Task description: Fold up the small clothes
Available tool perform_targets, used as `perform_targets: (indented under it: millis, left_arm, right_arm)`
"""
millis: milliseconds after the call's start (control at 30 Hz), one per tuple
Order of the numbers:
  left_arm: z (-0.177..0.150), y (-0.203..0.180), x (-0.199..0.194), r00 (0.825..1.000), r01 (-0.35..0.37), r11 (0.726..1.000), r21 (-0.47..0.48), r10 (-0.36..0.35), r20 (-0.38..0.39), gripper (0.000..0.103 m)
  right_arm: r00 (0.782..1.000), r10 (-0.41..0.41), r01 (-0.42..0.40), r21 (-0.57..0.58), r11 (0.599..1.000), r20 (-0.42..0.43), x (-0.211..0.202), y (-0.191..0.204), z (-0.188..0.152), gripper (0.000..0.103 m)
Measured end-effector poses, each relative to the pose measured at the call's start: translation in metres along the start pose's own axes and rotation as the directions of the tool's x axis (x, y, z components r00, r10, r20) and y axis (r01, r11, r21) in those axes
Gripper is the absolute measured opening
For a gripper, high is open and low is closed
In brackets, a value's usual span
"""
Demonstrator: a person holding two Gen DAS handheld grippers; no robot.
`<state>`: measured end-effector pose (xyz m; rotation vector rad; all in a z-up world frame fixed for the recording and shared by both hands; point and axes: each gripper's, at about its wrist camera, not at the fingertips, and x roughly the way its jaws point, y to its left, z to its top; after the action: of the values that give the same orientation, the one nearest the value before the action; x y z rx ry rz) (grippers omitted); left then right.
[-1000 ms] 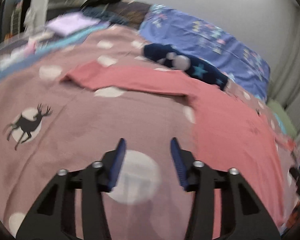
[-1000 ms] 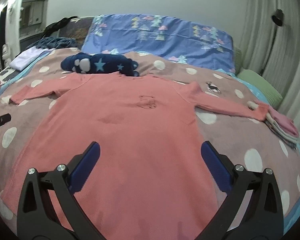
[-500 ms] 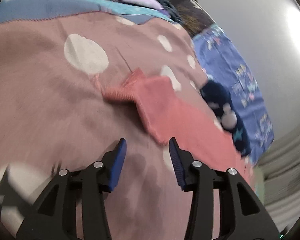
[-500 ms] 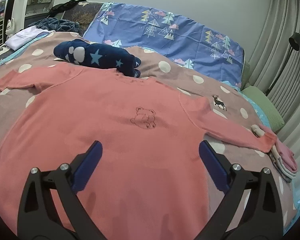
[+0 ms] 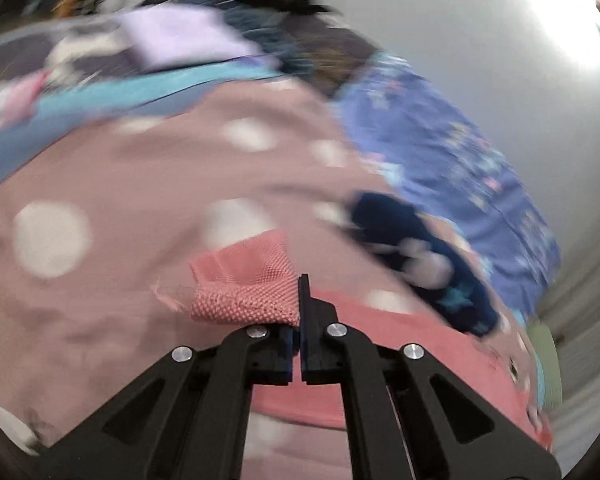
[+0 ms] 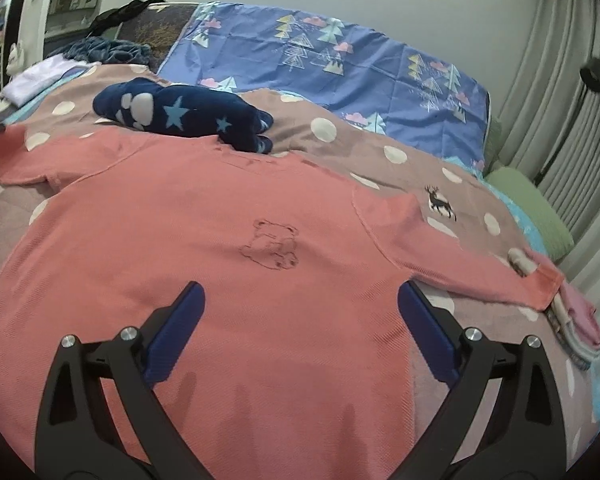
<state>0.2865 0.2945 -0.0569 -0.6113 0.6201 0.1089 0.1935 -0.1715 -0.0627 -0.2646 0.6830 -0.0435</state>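
A coral-pink long-sleeved sweater (image 6: 228,240) with a small bear outline lies flat, face up, on the dotted mauve bedspread (image 6: 340,136), sleeves spread to both sides. In the left wrist view my left gripper (image 5: 300,296) is shut on the ribbed cuff (image 5: 244,284) of the left sleeve, and the cuff bunches up at its left finger. The rest of that sleeve (image 5: 400,320) trails off to the right. My right gripper (image 6: 300,308) hangs open, jaws wide, just above the sweater's lower chest with nothing between its fingers.
A navy star-print fleece garment (image 6: 180,114) lies just beyond the sweater's collar. A blue tree-print pillow (image 6: 320,64) is behind it. At the right edge sit a green cushion (image 6: 528,208) and a folded stack of clothes (image 6: 576,320) under the right cuff. A lavender cloth (image 6: 40,76) lies far left.
My left gripper travelled along the bedspread to the left sleeve's cuff and shut on it. My right gripper slid forward over the sweater's body and stayed open.
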Motion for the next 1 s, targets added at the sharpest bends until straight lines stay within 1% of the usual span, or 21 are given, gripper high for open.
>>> perform_targets:
  millis: [67, 133, 167, 233, 267, 300, 333, 367, 400, 433, 467, 500, 533, 567, 600, 667, 733, 800, 833, 933, 1000]
  left_arm:
    - [-0.006, -0.051, -0.006, 0.998, 0.060, 0.994, 0.095, -0.061, 0.003, 0.001]
    - [-0.024, -0.107, -0.011, 0.993, 0.115, 0.969, 0.217, -0.117, -0.006, 0.001]
    - [-0.041, -0.144, -0.011, 0.989, 0.146, 0.942, 0.302, -0.146, -0.022, 0.001]
    - [-0.073, -0.195, -0.008, 0.982, 0.186, 0.889, 0.418, -0.174, -0.066, 0.001]
    - [-0.099, -0.224, -0.003, 0.977, 0.212, 0.850, 0.482, -0.182, -0.109, 0.001]
    - [-0.122, -0.246, 0.003, 0.969, 0.246, 0.816, 0.524, -0.192, -0.155, 0.001]
    - [-0.139, -0.259, 0.008, 0.962, 0.270, 0.792, 0.548, -0.196, -0.190, 0.001]
    - [-0.169, -0.281, 0.019, 0.949, 0.306, 0.754, 0.582, -0.193, -0.249, 0.002]
    - [-0.184, -0.288, 0.023, 0.943, 0.318, 0.738, 0.595, -0.183, -0.277, 0.002]
    - [-0.206, -0.297, 0.031, 0.933, 0.338, 0.715, 0.612, -0.172, -0.315, 0.002]
    - [-0.229, -0.305, 0.038, 0.922, 0.355, 0.692, 0.628, -0.149, -0.356, 0.003]
    - [-0.244, -0.308, 0.045, 0.916, 0.360, 0.679, 0.640, -0.126, -0.382, 0.004]
    - [-0.256, -0.309, 0.049, 0.910, 0.364, 0.668, 0.649, -0.107, -0.400, 0.012]
    - [-0.269, -0.310, 0.052, 0.902, 0.375, 0.658, 0.653, -0.095, -0.421, 0.021]
    - [-0.275, -0.309, 0.052, 0.896, 0.385, 0.652, 0.654, -0.094, -0.433, 0.024]
    - [-0.276, -0.306, 0.046, 0.885, 0.418, 0.646, 0.638, -0.129, -0.448, 0.037]
    - [-0.266, -0.301, 0.036, 0.880, 0.436, 0.654, 0.618, -0.166, -0.445, 0.039]
    - [-0.260, -0.293, 0.022, 0.888, 0.430, 0.658, 0.619, -0.183, -0.422, 0.045]
    - [-0.256, -0.288, 0.014, 0.898, 0.414, 0.659, 0.628, -0.183, -0.399, 0.047]
    - [-0.244, -0.264, -0.009, 0.942, 0.325, 0.655, 0.683, -0.155, -0.299, 0.051]
    - [-0.234, -0.246, -0.017, 0.973, 0.221, 0.652, 0.725, -0.093, -0.213, 0.054]
  right_arm:
    - [1.000, 0.014, -0.014, 0.034, 0.999, -0.002, 0.001, -0.013, -0.003, 0.098]
    - [1.000, 0.017, -0.017, 0.065, 0.998, 0.001, 0.003, -0.027, -0.007, 0.098]
    - [1.000, 0.016, -0.016, 0.084, 0.996, 0.003, 0.004, -0.038, -0.010, 0.098]
    - [1.000, 0.026, -0.026, 0.114, 0.993, 0.000, 0.008, -0.053, -0.015, 0.098]
    - [0.999, 0.040, -0.039, 0.139, 0.990, -0.005, 0.010, -0.064, -0.019, 0.098]
    - [0.999, 0.052, -0.050, 0.158, 0.986, -0.010, 0.012, -0.071, -0.022, 0.098]
    - [0.998, 0.065, -0.061, 0.182, 0.981, -0.015, 0.014, -0.079, -0.026, 0.094]
    - [0.996, 0.082, -0.076, 0.211, 0.975, -0.022, 0.016, -0.088, -0.031, 0.090]
    - [0.995, 0.095, -0.086, 0.231, 0.969, -0.029, 0.018, -0.095, -0.035, 0.087]
    - [0.993, 0.110, -0.097, 0.250, 0.963, -0.038, 0.020, -0.101, -0.040, 0.080]
    - [0.989, 0.140, -0.121, 0.277, 0.953, -0.052, 0.024, -0.108, -0.046, 0.072]
    - [0.980, 0.186, -0.157, 0.309, 0.938, -0.068, 0.029, -0.115, -0.053, 0.067]
    - [0.973, 0.216, -0.179, 0.329, 0.927, -0.079, 0.032, -0.118, -0.057, 0.056]
    - [0.966, 0.241, -0.196, 0.347, 0.917, -0.092, 0.035, -0.121, -0.061, 0.049]
    - [0.960, 0.258, -0.206, 0.361, 0.910, -0.104, 0.038, -0.124, -0.065, 0.047]
    - [0.959, 0.266, -0.215, 0.360, 0.908, -0.099, 0.037, -0.126, -0.066, 0.043]
    - [0.956, 0.279, -0.233, 0.344, 0.909, -0.087, 0.033, -0.124, -0.062, 0.040]
    - [0.956, 0.286, -0.252, 0.303, 0.919, -0.073, 0.027, -0.116, -0.055, 0.040]
    - [0.954, 0.291, -0.262, 0.285, 0.922, -0.065, 0.024, -0.113, -0.052, 0.040]
    - [0.930, 0.363, -0.345, 0.221, 0.912, -0.047, 0.019, -0.097, -0.035, 0.040]
    - [0.916, 0.398, -0.385, 0.162, 0.908, -0.050, 0.018, -0.078, -0.023, 0.040]
